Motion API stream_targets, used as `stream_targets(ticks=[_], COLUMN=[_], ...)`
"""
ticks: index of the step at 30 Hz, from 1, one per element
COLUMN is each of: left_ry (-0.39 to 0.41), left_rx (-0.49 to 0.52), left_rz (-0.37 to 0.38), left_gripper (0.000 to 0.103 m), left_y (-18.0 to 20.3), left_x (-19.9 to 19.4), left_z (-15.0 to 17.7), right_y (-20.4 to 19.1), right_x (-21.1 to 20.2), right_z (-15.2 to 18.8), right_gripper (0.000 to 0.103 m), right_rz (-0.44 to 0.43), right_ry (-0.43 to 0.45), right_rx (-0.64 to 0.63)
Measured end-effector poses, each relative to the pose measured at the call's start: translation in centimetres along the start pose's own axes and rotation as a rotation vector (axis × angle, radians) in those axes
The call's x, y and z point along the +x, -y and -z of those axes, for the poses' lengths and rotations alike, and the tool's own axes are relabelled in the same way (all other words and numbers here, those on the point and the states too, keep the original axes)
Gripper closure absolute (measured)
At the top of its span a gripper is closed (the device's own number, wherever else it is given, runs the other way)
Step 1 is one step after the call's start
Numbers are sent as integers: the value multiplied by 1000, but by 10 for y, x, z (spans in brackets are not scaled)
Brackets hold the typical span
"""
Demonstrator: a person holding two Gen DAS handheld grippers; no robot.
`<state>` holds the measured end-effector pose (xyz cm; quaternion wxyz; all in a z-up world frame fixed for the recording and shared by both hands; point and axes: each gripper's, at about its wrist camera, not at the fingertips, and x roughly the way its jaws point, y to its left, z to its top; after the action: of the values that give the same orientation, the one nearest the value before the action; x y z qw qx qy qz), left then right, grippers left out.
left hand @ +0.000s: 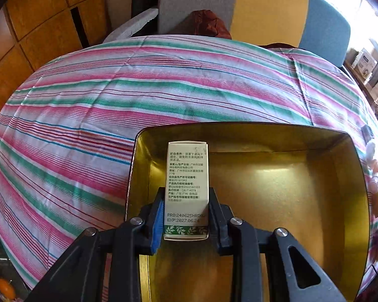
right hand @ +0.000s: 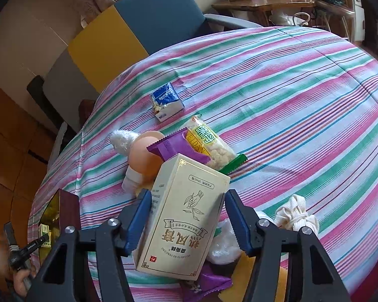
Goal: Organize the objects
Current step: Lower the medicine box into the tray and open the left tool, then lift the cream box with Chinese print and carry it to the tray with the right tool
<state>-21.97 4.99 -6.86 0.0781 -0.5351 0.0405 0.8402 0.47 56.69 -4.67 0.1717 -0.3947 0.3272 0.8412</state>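
Note:
My left gripper [left hand: 186, 191] is shut on a small white box [left hand: 187, 171] with printed text and a green leaf band. It holds the box upright inside an open tin [left hand: 289, 138] with a gold lining, close to the tin's left wall. In the right wrist view the tin [right hand: 65, 209] stands at the table's left edge. My right gripper [right hand: 187, 192] straddles a cream box [right hand: 186, 216] with gold print, which lies tilted on a pile of items. The left pad sits against the cream box, while a gap shows along the right pad.
Around the cream box lie a purple wrapper [right hand: 179, 148], a yellow-green snack pack [right hand: 211, 143], a peach egg-shaped thing [right hand: 145, 156], a white rope bundle [right hand: 297, 216] and a blue tissue pack [right hand: 166, 100]. A striped cloth [left hand: 138, 88] covers the table. Chairs [right hand: 158, 15] stand behind it.

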Motion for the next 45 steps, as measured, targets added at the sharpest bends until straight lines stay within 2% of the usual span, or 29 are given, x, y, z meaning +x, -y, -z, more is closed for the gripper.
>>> stream_targets(ticks=[5,8,13,17,21,22,23,26,30,31,32,33,35,39,43,45], left_ry=[0,4,30,74,183,208,225,255,247,251,253,254,255,246,223,214], left_rx=[4,3,23,44,41,43,46,53,33,25,16,9,-9,-29,-57,-62], left_rz=[-27,-24,-20,-30,-5,2,9,30,88,99,117,129,147,167,188,193], left_gripper=[72,68,63,62,62,62,62,62,62,62,62,62,62,62,62,62], left_y=[0,1,3,2,-1,-1,0,3,2,1,1,0,-1,-1,-2,-1], left_x=[7,8,-8,-33,-78,-90,-99,-117,-128,-130,-133,-134,-136,-136,-132,-130], left_z=[-1,-3,0,3,24,35,44,69,91,94,99,102,106,115,125,127], right_y=[0,0,-1,-3,-3,-3,-4,-1,6,9,11,14,16,21,24,28], right_x=[-1,-1,-1,-2,-8,-9,-10,-7,-6,-6,-6,-6,-8,-11,-7,-5], right_z=[0,0,0,1,-1,-1,-1,-2,-1,-1,-1,-1,0,-1,2,3], right_gripper=[42,42,43,44,46,56,76,76,70,66,54,48,45,30,23,21], right_rz=[2,6,15,20,10,5,8,26,-4,-11,-26,-37,-30,-36,-63,-45], right_ry=[3,4,9,17,44,49,52,37,26,23,16,13,21,36,-6,-17], right_rx=[-1,-4,-11,-29,-27,-30,-36,-31,18,37,57,76,92,126,165,180])
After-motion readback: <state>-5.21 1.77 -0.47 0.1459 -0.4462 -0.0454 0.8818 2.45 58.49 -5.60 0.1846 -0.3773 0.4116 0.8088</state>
